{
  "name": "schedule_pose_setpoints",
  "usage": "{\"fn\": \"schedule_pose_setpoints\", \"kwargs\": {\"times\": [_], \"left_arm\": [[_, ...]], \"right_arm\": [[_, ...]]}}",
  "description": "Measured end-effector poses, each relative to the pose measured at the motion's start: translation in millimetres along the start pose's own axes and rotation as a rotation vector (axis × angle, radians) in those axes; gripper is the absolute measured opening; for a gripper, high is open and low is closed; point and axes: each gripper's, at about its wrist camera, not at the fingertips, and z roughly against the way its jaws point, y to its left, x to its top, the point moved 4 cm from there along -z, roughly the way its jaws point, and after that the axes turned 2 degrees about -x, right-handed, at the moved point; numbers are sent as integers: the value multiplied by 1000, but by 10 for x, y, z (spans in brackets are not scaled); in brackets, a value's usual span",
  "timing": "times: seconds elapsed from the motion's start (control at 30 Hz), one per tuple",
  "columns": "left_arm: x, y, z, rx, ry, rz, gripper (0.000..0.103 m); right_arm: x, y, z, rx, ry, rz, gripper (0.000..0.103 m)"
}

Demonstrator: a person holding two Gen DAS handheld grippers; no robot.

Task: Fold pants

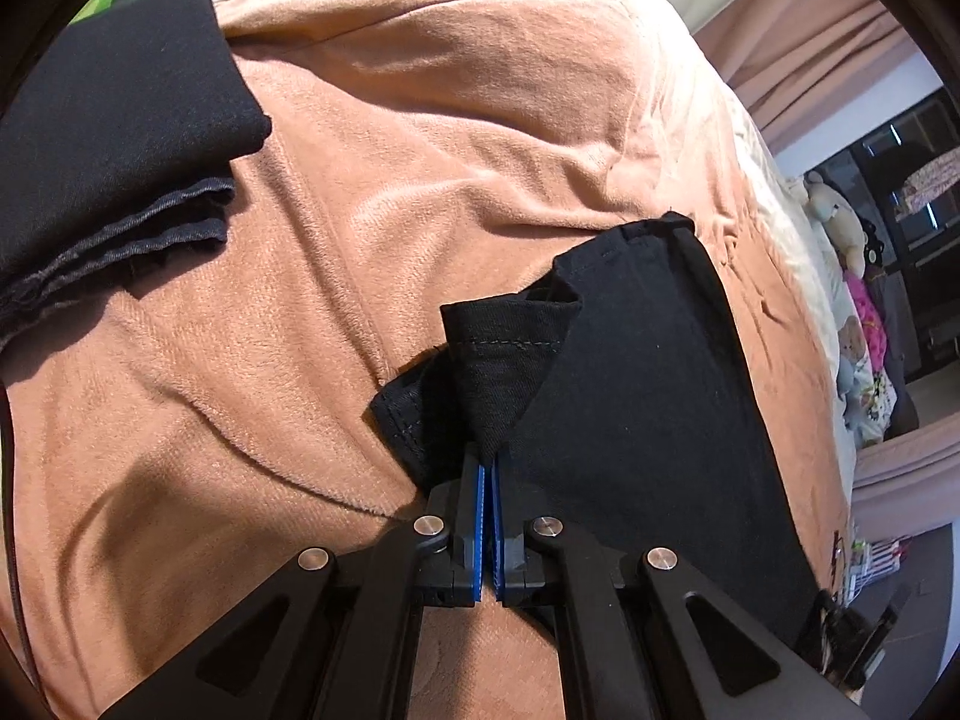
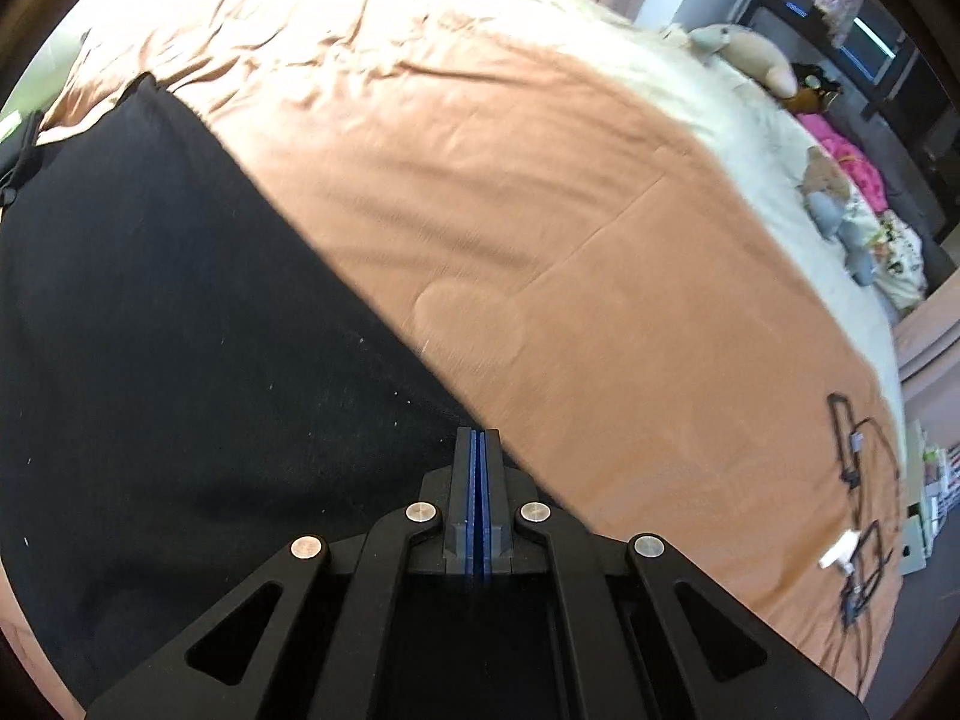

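A bed covered by a peach-brown blanket (image 1: 420, 120) fills both views, its plush surface creased and brightly lit toward the far side. On it lie the black pants (image 1: 630, 396), spread as a long dark panel running from the near edge toward the far left in the right wrist view (image 2: 180, 330), and lying to the right of centre in the left wrist view. At the far left of the left wrist view sits a stack of folded dark garments (image 1: 120, 138), well apart from the pants. Along the far right edge of the bed is a row of stuffed toys (image 2: 744, 54) on a pale sheet, and near the right edge a tangle of black cable (image 2: 852, 450) rests on the blanket. The left gripper (image 1: 487, 459) has its blue-padded jaws pressed together on a hemmed corner of the pants, which stands up in a peak just beyond the tips. The right gripper (image 2: 478, 438) also has its jaws fully together at the pants' near right edge; whether cloth is pinched between them cannot be told.
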Motion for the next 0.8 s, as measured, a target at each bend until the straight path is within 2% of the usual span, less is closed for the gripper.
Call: {"fn": "schedule_pose_setpoints", "kwargs": {"times": [0.17,0.37,0.43,0.5,0.57,0.6,0.63,0.7,0.8], "left_arm": [[-10,23,-49,4,5,7,2],[-39,71,-186,26,38,6,4],[-39,82,-156,20,48,11,8],[-39,102,-98,22,47,8,21],[-37,136,-37,22,38,9,31],[-39,150,-17,18,34,13,33],[-39,168,0,14,31,17,33],[-50,189,23,2,31,25,33],[-70,198,38,-11,34,23,33]], "right_arm": [[121,81,-206,-35,37,1,0],[164,104,-671,-75,139,-35,0],[203,166,-685,-113,132,-33,2],[245,201,-637,-114,114,-35,3],[303,217,-542,-66,75,-45,9],[310,214,-451,-44,54,-50,20],[348,241,-399,-27,33,-53,35],[455,322,-327,10,-17,-51,48],[611,543,-258,79,-69,-32,48]]}}
